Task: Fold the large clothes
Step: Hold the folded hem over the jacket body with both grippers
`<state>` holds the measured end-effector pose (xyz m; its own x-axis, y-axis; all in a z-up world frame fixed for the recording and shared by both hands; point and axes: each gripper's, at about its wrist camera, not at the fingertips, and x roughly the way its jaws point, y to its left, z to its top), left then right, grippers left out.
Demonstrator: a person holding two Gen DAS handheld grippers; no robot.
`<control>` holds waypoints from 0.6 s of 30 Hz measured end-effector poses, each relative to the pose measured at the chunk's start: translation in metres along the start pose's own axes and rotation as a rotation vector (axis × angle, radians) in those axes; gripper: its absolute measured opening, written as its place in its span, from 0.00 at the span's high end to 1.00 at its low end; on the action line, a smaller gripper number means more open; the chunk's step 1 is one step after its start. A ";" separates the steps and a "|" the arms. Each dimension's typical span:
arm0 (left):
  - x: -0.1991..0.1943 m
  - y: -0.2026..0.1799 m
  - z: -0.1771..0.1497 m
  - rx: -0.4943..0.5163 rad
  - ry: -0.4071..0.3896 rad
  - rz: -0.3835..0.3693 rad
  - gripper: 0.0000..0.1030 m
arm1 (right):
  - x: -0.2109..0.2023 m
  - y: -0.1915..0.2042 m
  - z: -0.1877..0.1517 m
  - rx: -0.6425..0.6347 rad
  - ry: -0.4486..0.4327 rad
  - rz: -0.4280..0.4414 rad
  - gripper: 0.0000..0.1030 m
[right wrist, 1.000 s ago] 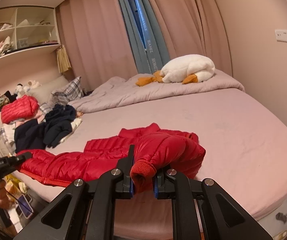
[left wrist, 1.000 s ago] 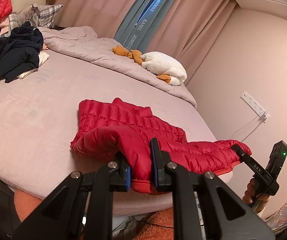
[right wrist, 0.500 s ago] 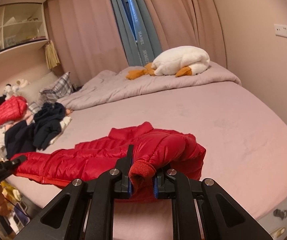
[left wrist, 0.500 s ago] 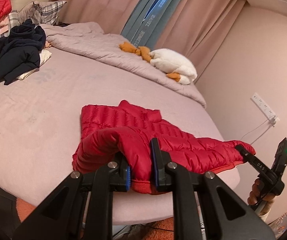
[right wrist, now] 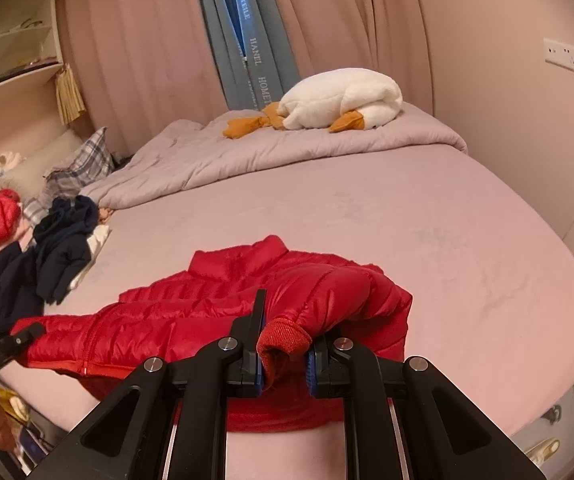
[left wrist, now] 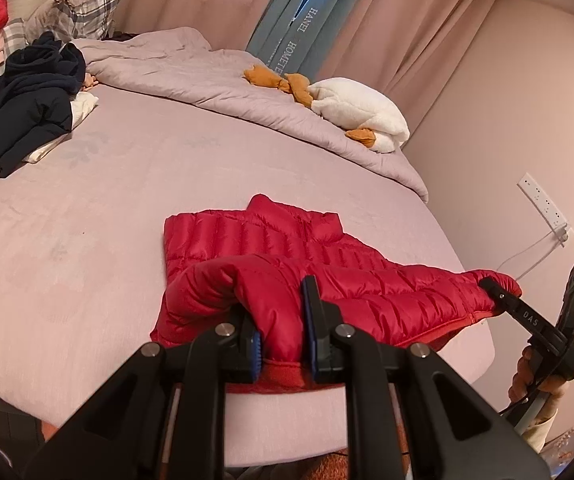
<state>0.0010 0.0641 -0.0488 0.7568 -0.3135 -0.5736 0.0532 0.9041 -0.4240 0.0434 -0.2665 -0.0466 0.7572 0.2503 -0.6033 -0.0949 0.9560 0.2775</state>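
Pink-walled bedroom, with a wide bed (left wrist: 87, 208) under mauve sheet and 1 red jacket (left wrist: 327, 280) spread near its front edge. Dark clothes (left wrist: 27, 108) heaped at far left, well apart from it; white plush goose (right wrist: 343, 100) on folded duvet (left wrist: 207, 76) by the curtains.

Left gripper (left wrist: 281, 332) clenched on a bunched sleeve end, ribbed hem showing below the pads. Right gripper (right wrist: 283, 354) clamped likewise on the other sleeve's cuff (right wrist: 285, 332), cuff curled between both blue pads. Seen again at the far right of the left view (left wrist: 499, 292), tip at the jacket's edge. Collar pointed away toward the duvet, body flat, both sleeves lifted over the lower half.

Judged as the sleeve-fold step: 2 sleeves brought inward across the body, not yet laid down. Probably early to mid task, with no crosswise fold visible, though the hem side sat hidden behind the jaws. Next move called for laying both cuffs flat on the chest, level with each other, then letting go without dragging the slippery quilted shell.
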 end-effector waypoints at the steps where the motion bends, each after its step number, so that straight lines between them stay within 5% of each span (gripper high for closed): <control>1: 0.003 -0.001 0.002 0.001 0.001 0.003 0.84 | 0.002 0.001 0.001 -0.004 0.001 -0.007 0.86; 18: 0.042 -0.001 0.026 -0.012 0.043 0.039 0.84 | 0.032 -0.008 0.013 0.026 0.029 -0.015 0.86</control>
<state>0.0500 0.0574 -0.0542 0.7297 -0.2904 -0.6190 0.0162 0.9125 -0.4089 0.0772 -0.2684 -0.0581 0.7396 0.2407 -0.6286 -0.0669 0.9555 0.2873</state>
